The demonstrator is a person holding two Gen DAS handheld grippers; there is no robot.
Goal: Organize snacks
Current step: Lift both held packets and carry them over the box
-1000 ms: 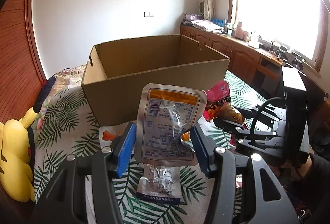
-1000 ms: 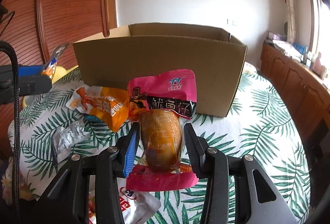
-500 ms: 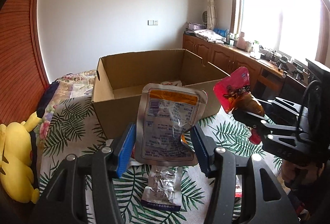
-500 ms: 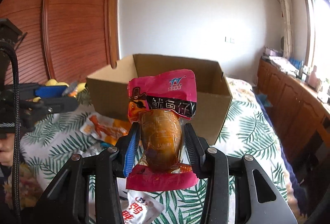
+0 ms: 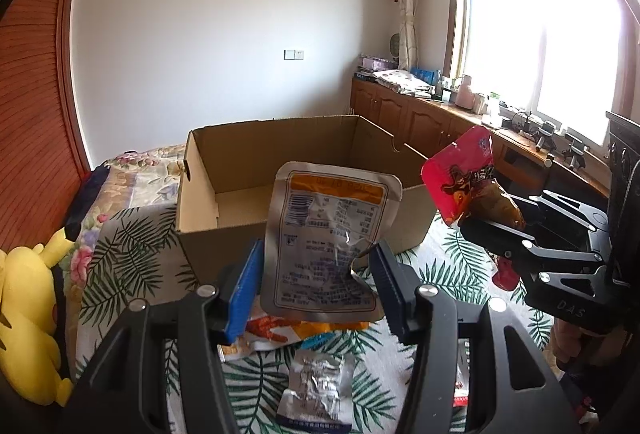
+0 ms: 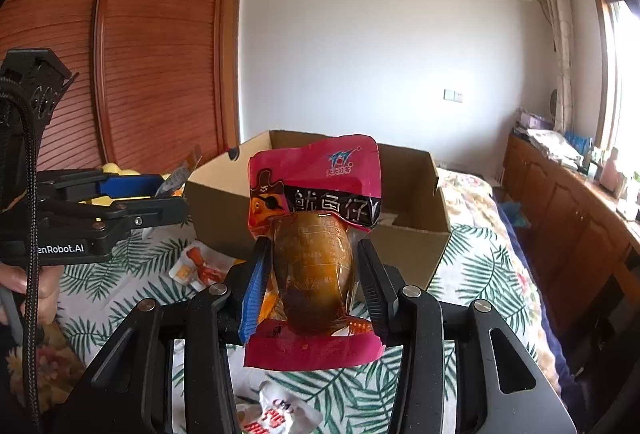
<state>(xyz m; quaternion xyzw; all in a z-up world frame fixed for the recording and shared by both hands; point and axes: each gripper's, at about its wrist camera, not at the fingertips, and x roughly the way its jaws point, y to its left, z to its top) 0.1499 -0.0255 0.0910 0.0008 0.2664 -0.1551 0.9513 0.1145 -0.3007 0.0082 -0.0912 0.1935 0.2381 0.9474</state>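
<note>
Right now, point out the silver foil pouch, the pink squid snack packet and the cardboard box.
silver foil pouch (image 5: 326,238), left wrist view, printed back.
pink squid snack packet (image 6: 316,206), right wrist view, black label band.
cardboard box (image 5: 280,138), left wrist view, inner far wall.

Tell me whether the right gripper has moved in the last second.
Yes. The right gripper, shut on the pink snack pack, has risen: the cardboard box now sits lower, its inside showing.

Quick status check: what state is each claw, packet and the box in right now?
Left claw: shut on silver packet, held upright.
Right claw: shut on pink packet, held upright.
Cardboard box: open, mostly empty.
Orange packet: lying on bedspread.
Small foil packet: lying on bedspread.
</note>
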